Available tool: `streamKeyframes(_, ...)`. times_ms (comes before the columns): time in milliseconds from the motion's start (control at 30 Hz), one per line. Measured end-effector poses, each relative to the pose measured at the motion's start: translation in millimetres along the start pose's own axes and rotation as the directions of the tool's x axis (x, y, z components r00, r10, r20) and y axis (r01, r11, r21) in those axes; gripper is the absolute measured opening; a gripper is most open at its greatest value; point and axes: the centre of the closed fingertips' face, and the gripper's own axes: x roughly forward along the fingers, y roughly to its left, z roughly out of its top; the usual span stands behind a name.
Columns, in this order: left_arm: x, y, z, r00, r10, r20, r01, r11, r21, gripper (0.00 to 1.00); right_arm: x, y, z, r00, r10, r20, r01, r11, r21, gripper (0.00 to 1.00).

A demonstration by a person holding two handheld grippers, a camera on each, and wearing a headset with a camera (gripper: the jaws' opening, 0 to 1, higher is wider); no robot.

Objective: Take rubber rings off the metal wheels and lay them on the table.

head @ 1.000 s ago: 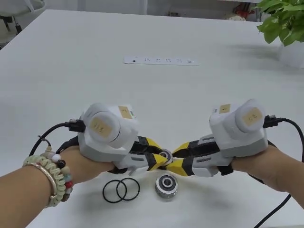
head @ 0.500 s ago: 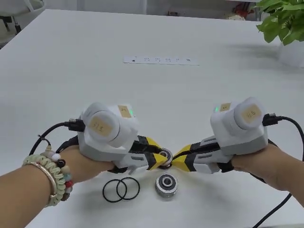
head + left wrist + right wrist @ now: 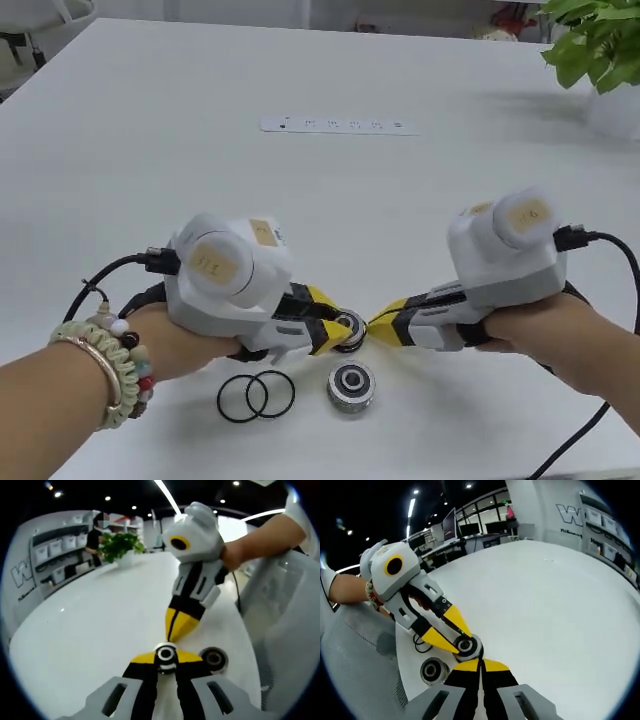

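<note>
Metal wheel (image 3: 349,327) stays pinched by the left gripper (image 3: 338,332); the right gripper (image 3: 377,322), jaws pressed together, has drawn back slightly, perhaps tugging its rubber ring.

Left hand-held gripper (image 3: 337,333) clamps a metal wheel (image 3: 350,326); right hand-held gripper (image 3: 380,322), jaws together, faces it tip to tip

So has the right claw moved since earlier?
Yes: the right claw has drawn back rightward from the held metal wheel, judged against the power strip.
</note>
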Motion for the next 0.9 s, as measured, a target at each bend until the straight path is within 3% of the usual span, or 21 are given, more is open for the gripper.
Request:
streamKeyframes(100, 0.0, 0.1, 0.1, 1.0, 0.0, 0.0, 0.0, 1.0, 0.0, 0.14, -1.1, 5.0, 0.8, 0.9999, 0.013, 0.006, -0.013, 0.996, 0.085, 0.0)
streamKeyframes(267, 0.0, 0.0, 0.2, 1.0, -0.001, 0.002, 0.001, 1.0, 0.0, 0.14, -2.6, 1.2, 0.3, 0.9991, 0.026, 0.033, -0.03, 0.995, 0.1, 0.0)
streamKeyframes(333, 0.0, 0.1, 0.2, 1.0, -0.002, 0.002, 0.002, 1.0, 0.0, 0.14, -2.7, 2.5, 2.4, 0.9986, 0.028, 0.045, -0.03, 0.999, 0.044, 0.0)
streamKeyframes(500, 0.0, 0.1, 0.3, 1.0, -0.002, 0.004, 0.002, 1.0, 0.0, 0.14, 0.8, 9.9, -2.6, 0.9997, 0.022, -0.006, -0.022, 0.992, -0.124, 0.03)
streamKeyframes(600, -0.3, 0.2, -0.1, 1.0, -0.003, 0.006, 0.003, 1.0, -0.002, 0.14, 0.7, 7.2, -0.2, 0.9992, 0.039, 0.004, -0.038, 0.992, -0.12, 0.07)
streamKeyframes(733, -0.4, 0.3, 0.0, 1.0, -0.004, 0.006, 0.004, 1.0, -0.001, 0.14, 4.0, 13.5, -1.4, 0.9981, 0.062, -0.005, -0.062, 0.988, -0.14, 0.21)
streamKeyframes(900, -0.2, 0.3, -0.1, 1.0, -0.004, 0.007, 0.004, 1.0, -0.001, 0.14, 15.8, 17.0, -3.9, 0.9993, 0.033, -0.02, -0.036, 0.978, -0.206, 0.27)
